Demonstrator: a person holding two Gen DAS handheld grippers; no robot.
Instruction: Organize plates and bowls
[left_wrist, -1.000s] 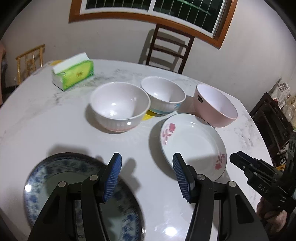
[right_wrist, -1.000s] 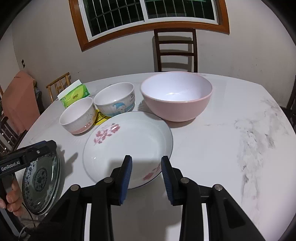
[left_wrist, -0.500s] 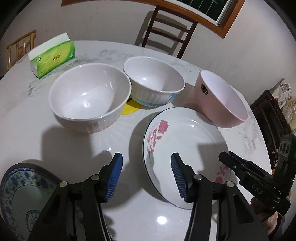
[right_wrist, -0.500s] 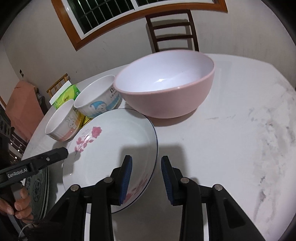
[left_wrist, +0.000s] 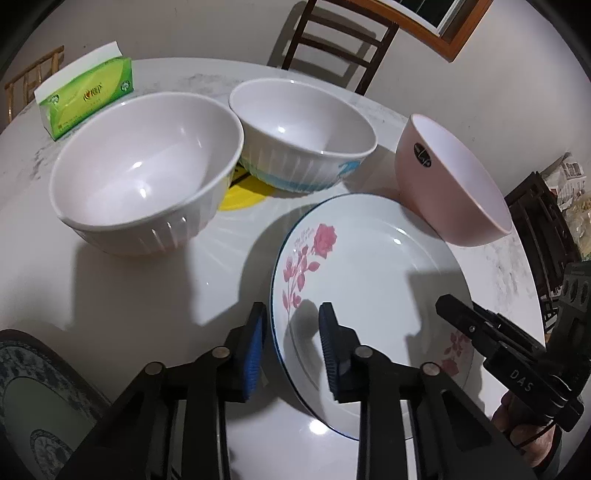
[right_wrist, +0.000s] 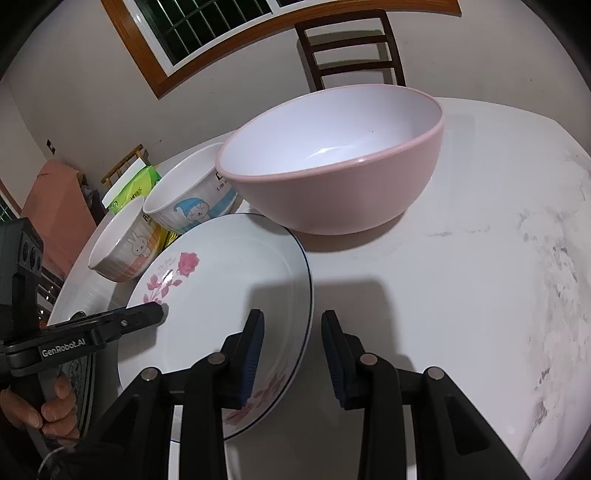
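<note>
- My left claw (left_wrist: 291, 345) gapes narrowly, straddling the left rim of the round white rose-patterned plate (left_wrist: 373, 295) on the white marble bench (left_wrist: 122, 295).
- My right claw (right_wrist: 291, 350) gapes narrowly astride that plate's right rim, near the large pink bowl (right_wrist: 343, 184).

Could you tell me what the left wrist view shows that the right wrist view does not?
Only the left wrist view shows the yellow mat under the two white bowls, the black sticker on the pink bowl, and the top of the blue-patterned plate.

Only the right wrist view shows the rabbit bowl and cartoon bowl decorations.

Both show the rose plate, tissue pack and wooden chair.
</note>
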